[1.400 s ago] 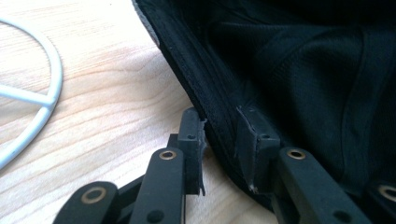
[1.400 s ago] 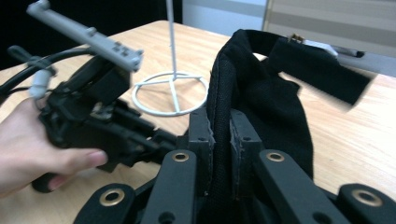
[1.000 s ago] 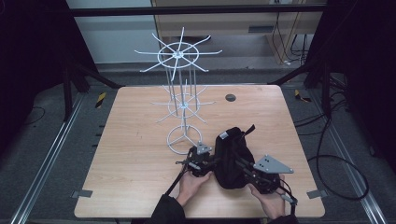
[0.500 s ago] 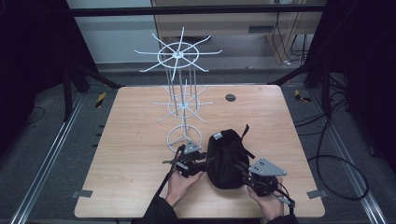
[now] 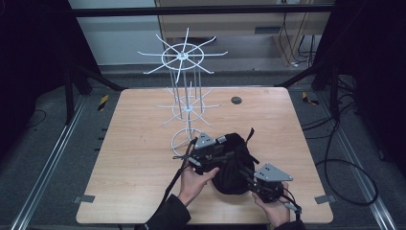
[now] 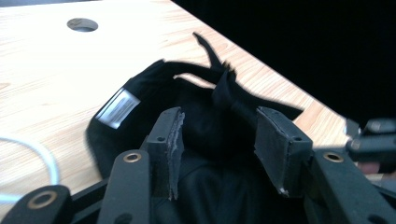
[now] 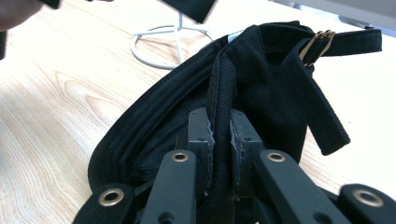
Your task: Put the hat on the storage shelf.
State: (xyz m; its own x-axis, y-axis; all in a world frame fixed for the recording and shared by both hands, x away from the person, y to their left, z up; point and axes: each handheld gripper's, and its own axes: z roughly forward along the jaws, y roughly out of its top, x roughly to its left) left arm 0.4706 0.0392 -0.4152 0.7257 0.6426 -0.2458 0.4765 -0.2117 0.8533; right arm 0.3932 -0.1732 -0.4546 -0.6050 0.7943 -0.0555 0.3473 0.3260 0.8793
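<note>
Two grippers were engaged with one black fabric cap with a strap and brass buckle (image 5: pixel 233 160), which lay on the light wooden table (image 5: pixel 134 158) at its near right, just beside the round base of the white wire display rack (image 5: pixel 184 108). The right gripper (image 7: pixel 219 140) was clenched on a stitched edge of the cap, the fabric pinched between its pads (image 7: pixel 201 133). The left gripper (image 6: pixel 217 140) stood released, its jaws spread apart over the open underside of the cap, with no fabric seen caught between the pads (image 6: pixel 173 140); a white sewn-in label (image 6: pixel 118 108) showed at the rim beside it. Judged from this, the work was at an early stage: the cap was secured by one claw but remained low at the table, none of it on the rack, and the second grasp was not yet made. Hanging it on a wire arm appeared to be what remained. The loose strap (image 7: pixel 322 116) trailed free and could snag on the rack's lower spokes (image 5: pixel 189 106), which stood between the cap and the upper ring. A dark round hole (image 5: pixel 236 100) lay at the far side, well apart. The rack base ring (image 7: pixel 168 44) sat close beyond the cap.
</note>
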